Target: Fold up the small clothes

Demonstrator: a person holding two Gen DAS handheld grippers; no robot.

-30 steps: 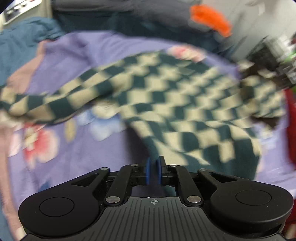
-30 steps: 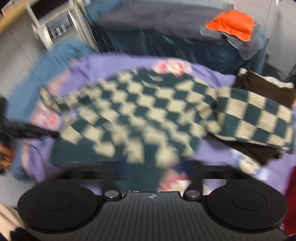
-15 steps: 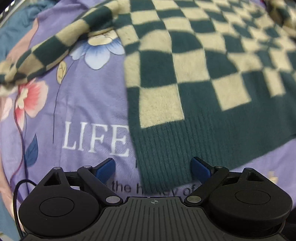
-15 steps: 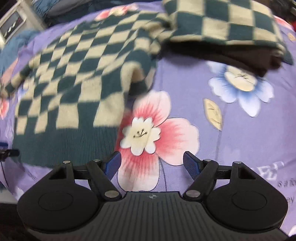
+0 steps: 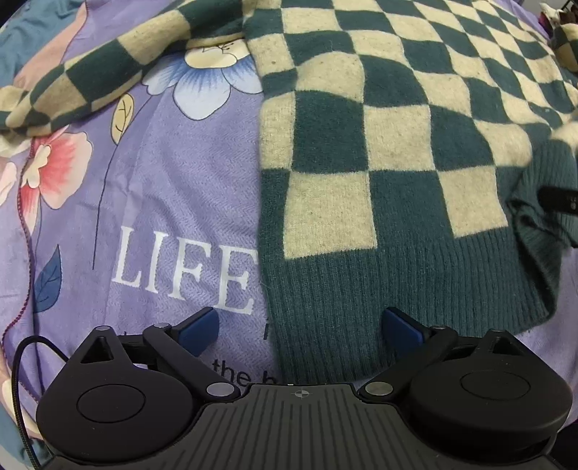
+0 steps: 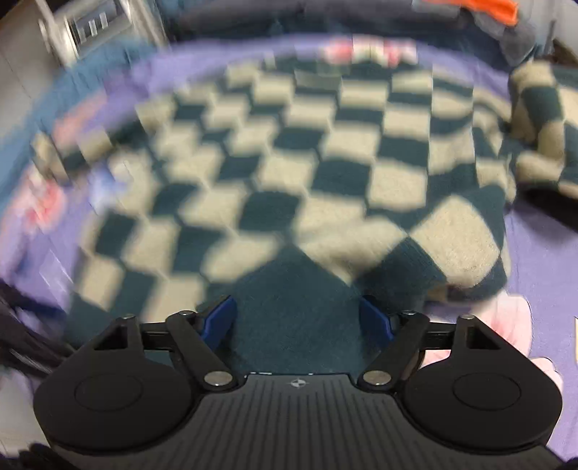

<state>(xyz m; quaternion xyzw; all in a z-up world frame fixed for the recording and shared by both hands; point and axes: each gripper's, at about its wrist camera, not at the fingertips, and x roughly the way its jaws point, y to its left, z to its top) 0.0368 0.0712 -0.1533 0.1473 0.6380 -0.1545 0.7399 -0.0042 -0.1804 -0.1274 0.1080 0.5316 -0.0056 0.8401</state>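
A green and cream checkered sweater (image 5: 379, 152) lies spread on a purple floral sheet (image 5: 173, 188). Its left sleeve (image 5: 108, 65) stretches to the upper left. My left gripper (image 5: 300, 329) is open, low over the sweater's ribbed hem (image 5: 361, 314) at its bottom left corner. My right gripper (image 6: 296, 318) is open over the dark green hem (image 6: 292, 300) of the same sweater (image 6: 289, 162); this view is blurred by motion. The right gripper's tip (image 5: 558, 199) shows at the right edge of the left wrist view, at a lifted fold of the hem.
The sheet carries printed flowers (image 5: 213, 83) and the white word LIFE (image 5: 184, 271). An orange cloth (image 6: 491, 11) lies on dark bedding at the far back. A grey appliance (image 6: 90, 25) stands at the back left. A cable (image 5: 21, 365) runs beside my left gripper.
Both grippers opened and let go of the sweater about a second ago. The right gripper has since swung left from the flower print onto the sweater's hem. The left gripper has barely moved.
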